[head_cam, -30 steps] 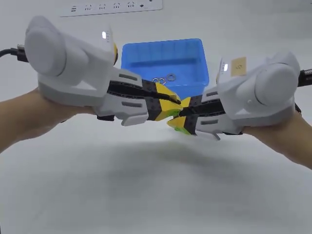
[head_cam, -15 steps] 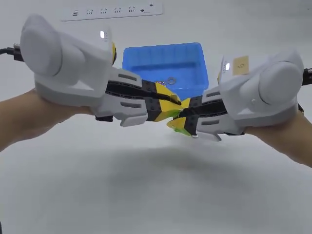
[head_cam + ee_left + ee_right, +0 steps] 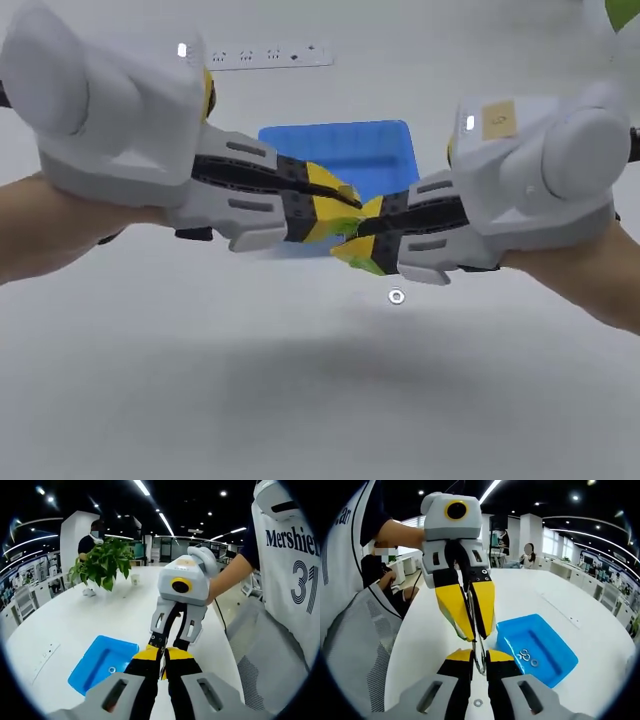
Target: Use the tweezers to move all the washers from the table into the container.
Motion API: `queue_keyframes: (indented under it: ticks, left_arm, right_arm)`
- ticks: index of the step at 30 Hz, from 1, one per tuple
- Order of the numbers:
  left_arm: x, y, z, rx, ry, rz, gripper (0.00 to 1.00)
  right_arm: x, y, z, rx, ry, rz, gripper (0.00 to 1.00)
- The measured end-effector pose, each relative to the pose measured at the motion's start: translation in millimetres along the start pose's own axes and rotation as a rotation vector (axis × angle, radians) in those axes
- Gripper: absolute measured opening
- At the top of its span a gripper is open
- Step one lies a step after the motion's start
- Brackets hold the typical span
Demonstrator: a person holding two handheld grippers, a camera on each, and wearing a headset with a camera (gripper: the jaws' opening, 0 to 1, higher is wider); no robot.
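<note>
Left tool (image 3: 350, 205) and right tool (image 3: 348, 245) meet tip to tip over the table (image 3: 300, 400), tweezers (image 3: 476, 645) between them. The container (image 3: 340, 145) sits behind, a washer (image 3: 397, 296) in front.

Head view close, looking down, gripper views facing each other, all sharing the container (image 3: 345, 150)

Lettering on a shirt, little else legible

In the left gripper view the person's white shirt (image 3: 285, 580) carries dark letters reading "Mershie", cut off at the picture's edge, with a large "31" beneath. In the head view a tan sticker (image 3: 497, 120) on the right gripper (image 3: 352, 250) bears a mark too blurred to read, and the socket strip (image 3: 270, 55) shows small unreadable symbols.
</note>
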State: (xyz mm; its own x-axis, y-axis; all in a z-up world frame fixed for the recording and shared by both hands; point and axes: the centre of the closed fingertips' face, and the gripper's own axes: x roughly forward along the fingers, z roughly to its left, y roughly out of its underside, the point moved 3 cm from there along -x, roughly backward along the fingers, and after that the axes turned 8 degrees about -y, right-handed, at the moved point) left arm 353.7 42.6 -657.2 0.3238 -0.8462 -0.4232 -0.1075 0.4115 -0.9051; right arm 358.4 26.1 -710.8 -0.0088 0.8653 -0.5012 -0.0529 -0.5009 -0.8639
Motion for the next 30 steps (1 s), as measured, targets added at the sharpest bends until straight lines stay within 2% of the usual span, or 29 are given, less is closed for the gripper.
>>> queue_keyframes:
  ticks: [6,9,15,20,26,30]
  left_arm:
    - [-3.8,-9.2,5.6,0.029,-0.010,-0.010,0.08]
    - [-5.7,-13.3,14.2,0.042,-0.017,-0.019,0.08]
    - [-4.9,-16.9,30.0,0.056,-0.035,-0.038,0.08]
    - [-3.9,-21.0,49.0,0.072,-0.056,-0.050,0.08]
    - [2.4,-21.5,69.1,0.088,-0.070,-0.046,0.08]
    - [8.9,-11.4,81.3,0.084,-0.075,-0.038,0.08]
  right_arm:
    - [-3.1,-11.5,-7.0,-0.032,0.015,0.005,0.11]
    - [-4.3,-18.2,-14.7,-0.071,0.031,0.015,0.11]
    - [-3.0,-24.8,-31.1,-0.085,0.040,0.016,0.11]
    - [-2.6,-31.0,-49.1,-0.117,0.049,0.011,0.11]
    - [0.4,-33.5,-72.0,-0.138,0.060,0.022,0.11]
    - [7.5,-25.4,-85.3,-0.128,0.062,0.035,0.11]
